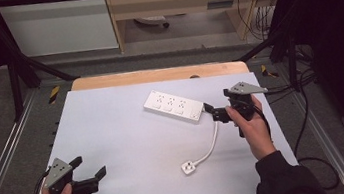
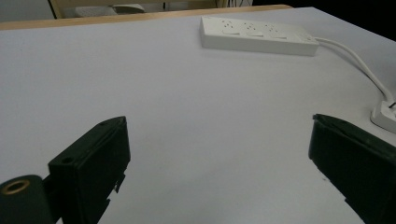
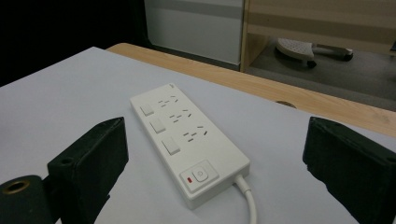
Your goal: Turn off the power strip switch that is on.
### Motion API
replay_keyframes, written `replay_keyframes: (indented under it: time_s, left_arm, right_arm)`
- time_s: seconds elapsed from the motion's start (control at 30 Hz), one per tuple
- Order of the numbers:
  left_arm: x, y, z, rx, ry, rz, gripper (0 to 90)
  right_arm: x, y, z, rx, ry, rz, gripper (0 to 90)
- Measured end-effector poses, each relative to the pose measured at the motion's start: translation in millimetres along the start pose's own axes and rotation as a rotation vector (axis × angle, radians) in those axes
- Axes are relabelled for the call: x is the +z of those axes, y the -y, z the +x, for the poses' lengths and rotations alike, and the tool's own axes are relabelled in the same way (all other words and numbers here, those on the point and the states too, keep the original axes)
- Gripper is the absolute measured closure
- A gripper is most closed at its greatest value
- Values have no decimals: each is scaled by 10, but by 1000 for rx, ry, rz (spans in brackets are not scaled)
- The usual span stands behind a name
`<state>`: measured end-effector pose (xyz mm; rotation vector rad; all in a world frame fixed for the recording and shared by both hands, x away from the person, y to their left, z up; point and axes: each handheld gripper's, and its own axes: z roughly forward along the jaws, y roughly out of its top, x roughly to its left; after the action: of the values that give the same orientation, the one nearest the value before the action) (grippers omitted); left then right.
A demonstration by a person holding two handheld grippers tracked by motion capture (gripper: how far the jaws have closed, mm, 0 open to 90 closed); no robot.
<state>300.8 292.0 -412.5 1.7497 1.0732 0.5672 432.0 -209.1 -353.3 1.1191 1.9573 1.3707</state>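
A white power strip [image 1: 173,105] with three sockets lies flat on the white table cover [image 1: 125,138], right of centre. Its white cable [image 1: 212,144] curves toward me and ends in a white plug [image 1: 188,167] lying on the cover. My right gripper [image 1: 214,112] stands open just off the strip's cable end, nothing between its jaws. In the right gripper view the strip [image 3: 187,140] lies ahead between the open jaws, its switch end nearest. My left gripper [image 1: 88,167] is open over the near left of the cover, far from the strip [image 2: 257,35] and the plug [image 2: 385,114].
A wooden table edge [image 1: 157,74] shows beyond the cover. Black frame bars [image 1: 19,61] stand at both back corners, with metal rails along the sides. Loose black cables [image 1: 308,109] hang off the right edge. A chair base [image 3: 308,49] rests on the floor behind.
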Motion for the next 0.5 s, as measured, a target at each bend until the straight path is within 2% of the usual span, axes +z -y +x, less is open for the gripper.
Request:
replay_keyframes:
  time_s: [0.5]
  left_arm:
    - [-1,2,3,-2,-5,0,54]
  right_arm:
    - [-383,288,-138,19,41,-27,43]
